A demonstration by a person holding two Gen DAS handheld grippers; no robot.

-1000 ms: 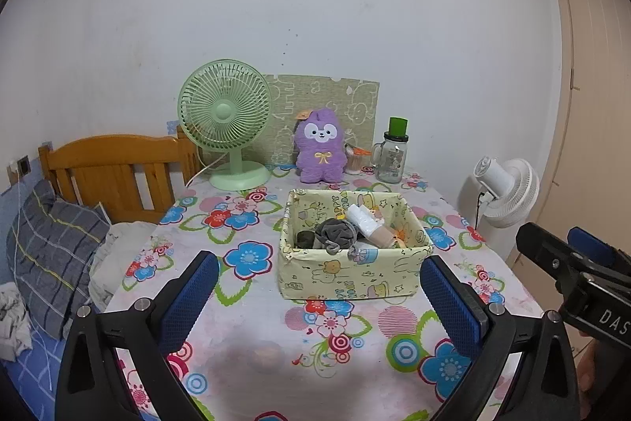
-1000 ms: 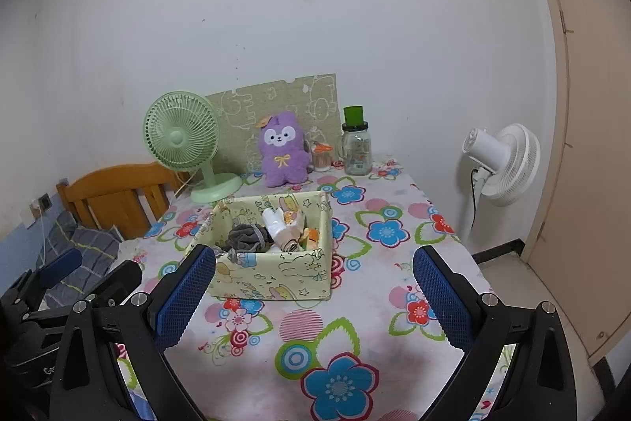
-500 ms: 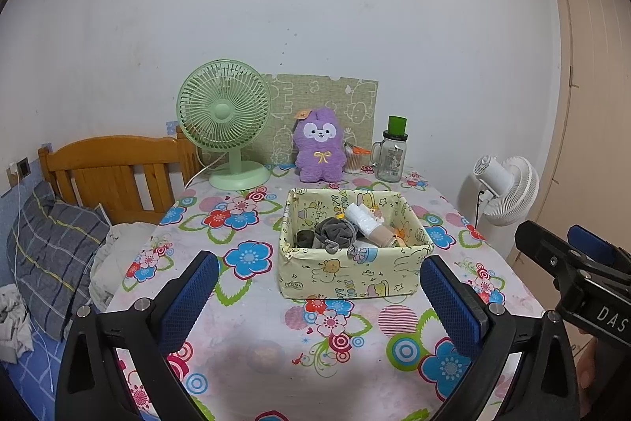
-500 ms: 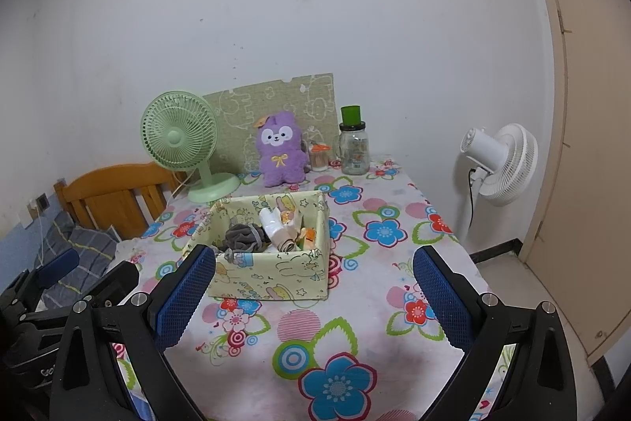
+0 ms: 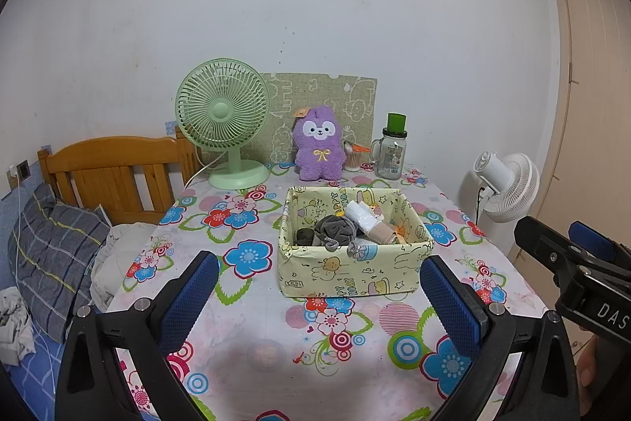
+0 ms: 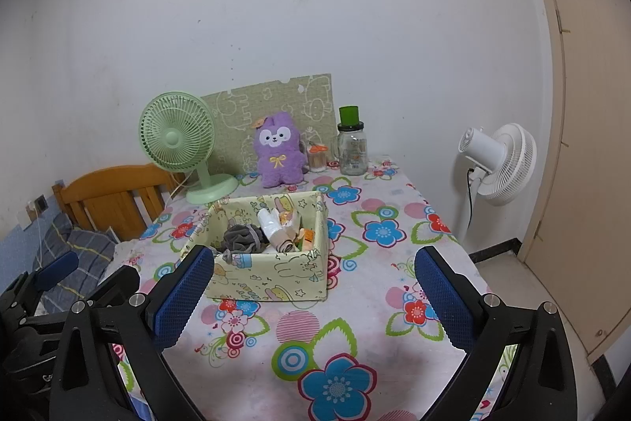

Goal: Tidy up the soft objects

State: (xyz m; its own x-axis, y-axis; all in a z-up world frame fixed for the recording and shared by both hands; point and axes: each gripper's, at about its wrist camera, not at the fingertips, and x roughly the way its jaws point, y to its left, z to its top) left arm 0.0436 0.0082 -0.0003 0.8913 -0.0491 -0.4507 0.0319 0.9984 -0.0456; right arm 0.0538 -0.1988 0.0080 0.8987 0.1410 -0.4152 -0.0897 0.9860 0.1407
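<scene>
A pale yellow cartoon-print fabric box (image 5: 351,275) (image 6: 272,279) stands in the middle of the flowered table. It holds rolled soft items, among them a grey bundle (image 5: 335,229) (image 6: 242,235) and a white roll (image 5: 363,217) (image 6: 270,221). A purple plush toy (image 5: 318,145) (image 6: 279,150) stands upright at the table's back. My left gripper (image 5: 319,302) is open and empty, held back above the table's near edge. My right gripper (image 6: 315,296) is open and empty, to the right of the left one.
A green desk fan (image 5: 224,129) (image 6: 181,145), a patterned board (image 5: 327,101), a small jar (image 5: 352,158) and a green-capped glass bottle (image 5: 390,152) (image 6: 351,145) line the table's back. A white floor fan (image 5: 508,184) (image 6: 497,164) stands right. A wooden headboard (image 5: 110,176) and bedding (image 5: 55,255) lie left.
Both grippers have drifted slightly, so the box and table shift a little in each view. Both stay open and empty.
</scene>
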